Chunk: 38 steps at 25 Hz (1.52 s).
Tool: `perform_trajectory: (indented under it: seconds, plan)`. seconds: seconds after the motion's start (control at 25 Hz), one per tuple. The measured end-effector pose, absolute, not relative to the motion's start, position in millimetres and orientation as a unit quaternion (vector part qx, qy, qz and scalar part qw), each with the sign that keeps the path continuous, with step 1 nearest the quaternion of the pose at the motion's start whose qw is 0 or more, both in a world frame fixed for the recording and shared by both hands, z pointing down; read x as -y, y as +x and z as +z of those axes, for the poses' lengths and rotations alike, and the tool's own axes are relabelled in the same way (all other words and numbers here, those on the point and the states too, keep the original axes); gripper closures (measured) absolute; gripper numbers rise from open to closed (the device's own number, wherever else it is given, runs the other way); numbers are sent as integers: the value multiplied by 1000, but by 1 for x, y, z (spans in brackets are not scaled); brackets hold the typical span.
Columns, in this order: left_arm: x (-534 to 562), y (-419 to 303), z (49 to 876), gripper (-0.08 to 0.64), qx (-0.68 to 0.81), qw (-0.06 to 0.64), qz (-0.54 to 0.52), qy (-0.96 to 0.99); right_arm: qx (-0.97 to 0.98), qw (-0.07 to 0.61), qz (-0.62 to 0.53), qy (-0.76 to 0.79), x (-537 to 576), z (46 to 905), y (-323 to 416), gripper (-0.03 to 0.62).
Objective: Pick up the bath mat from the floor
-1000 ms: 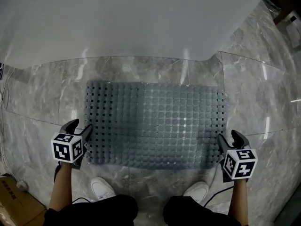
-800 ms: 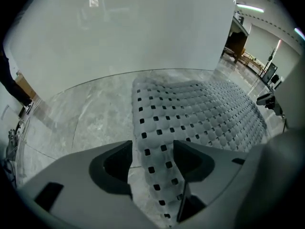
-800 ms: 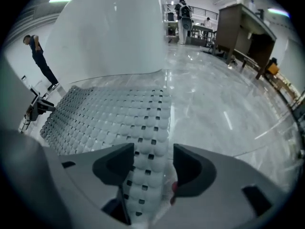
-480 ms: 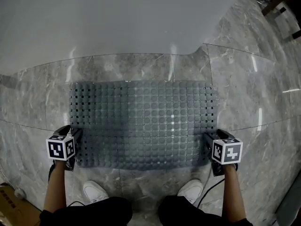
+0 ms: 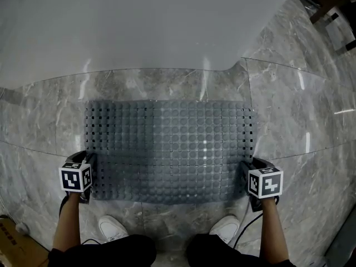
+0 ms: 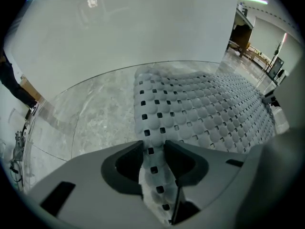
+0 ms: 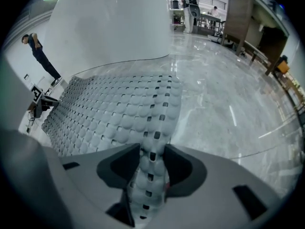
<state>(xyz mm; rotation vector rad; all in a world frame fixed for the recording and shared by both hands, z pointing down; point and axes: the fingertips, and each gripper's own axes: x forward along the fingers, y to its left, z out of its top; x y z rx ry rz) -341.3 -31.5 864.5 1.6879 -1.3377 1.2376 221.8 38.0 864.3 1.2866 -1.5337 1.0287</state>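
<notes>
Both grippers lowered to near corners. Jaws just closed: left gripper (image 6: pixel 153 149) clamped on mat (image 5: pixel 169 149) left edge, right gripper (image 7: pixel 152 151) on right edge. Mat flat on floor (image 5: pixel 289 104); grip judged made, lift due.

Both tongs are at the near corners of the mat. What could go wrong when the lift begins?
1. The left tongs and right tongs have just been closing on the mat, each pinching only a narrow edge strip; it might slip out.
2. The mat lies flat on the glossy floor; it may cling, then jerk free.
</notes>
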Motion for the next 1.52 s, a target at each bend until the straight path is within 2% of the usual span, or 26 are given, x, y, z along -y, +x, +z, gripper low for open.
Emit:
perform_trajectory:
  seconds: [0.12,0.44,1.16,1.52]
  plan:
    - [31,-342,864,417,511,317,473,644,623,440,397,511,-38,864,215,443]
    - [30,-332,857,469,510,321,442,665,631,449,365,517,-38,851,214,489]
    - [26,-310,801,509,500,296,364,728,681,415,288,531,-34,793,188,520]
    - [28,-292,757,512,502,260,322,760,709,384,224,548,-31,754,175,523]
